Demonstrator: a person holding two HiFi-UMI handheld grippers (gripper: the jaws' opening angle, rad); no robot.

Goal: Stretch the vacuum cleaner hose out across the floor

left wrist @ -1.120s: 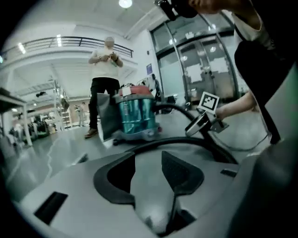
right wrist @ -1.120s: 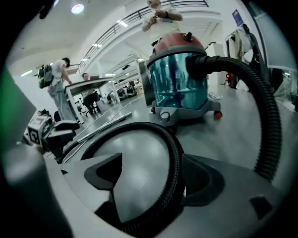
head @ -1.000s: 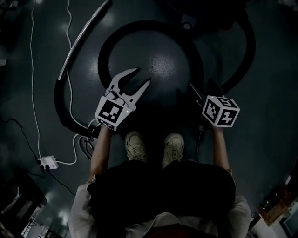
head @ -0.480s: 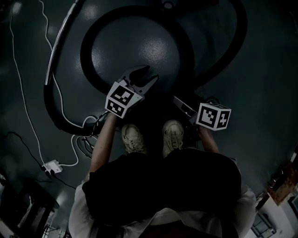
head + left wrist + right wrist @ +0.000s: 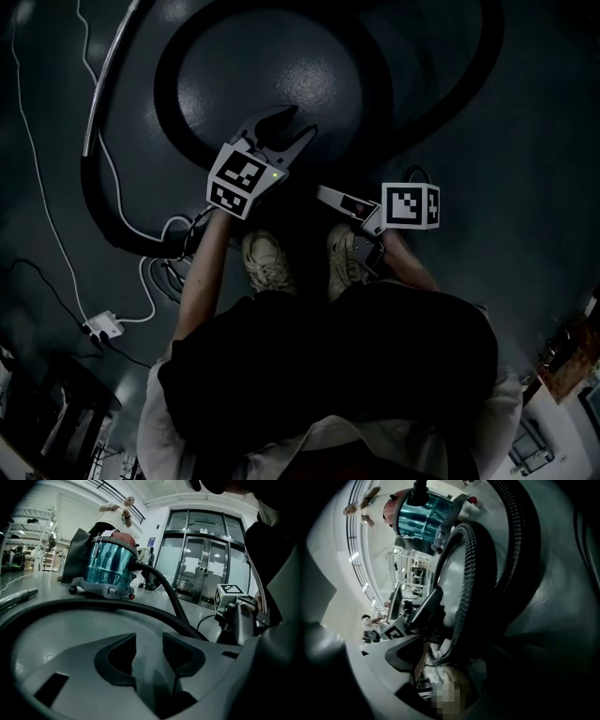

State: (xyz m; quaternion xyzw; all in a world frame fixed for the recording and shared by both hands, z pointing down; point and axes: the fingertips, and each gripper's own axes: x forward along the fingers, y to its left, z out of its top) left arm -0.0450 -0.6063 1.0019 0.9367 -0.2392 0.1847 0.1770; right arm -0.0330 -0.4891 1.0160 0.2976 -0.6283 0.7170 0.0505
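Observation:
The black ribbed vacuum hose (image 5: 169, 103) lies coiled in a loop on the dark floor in front of my feet. It runs to the teal canister vacuum (image 5: 110, 564). My left gripper (image 5: 298, 125) hovers just inside the loop's near edge, with its jaws apart and nothing between them. In the left gripper view the hose (image 5: 93, 604) curves past beyond the empty pads (image 5: 122, 656). My right gripper (image 5: 323, 194) is rolled on its side above my shoes and points left. In the right gripper view its jaws stand wide, and the hose (image 5: 466, 573) lies beyond them, ungripped.
The metal wand (image 5: 103, 84) lies at the far left and joins the hose's other end. A white cable (image 5: 47, 187) runs to a power strip (image 5: 101, 326) at the left. My shoes (image 5: 267, 262) stand just behind the grippers. Glass doors (image 5: 206, 573) rise beyond the vacuum.
My left gripper has come down toward the near side of the loop. My right gripper has rolled over and swung left toward my feet. The hose lies as before.

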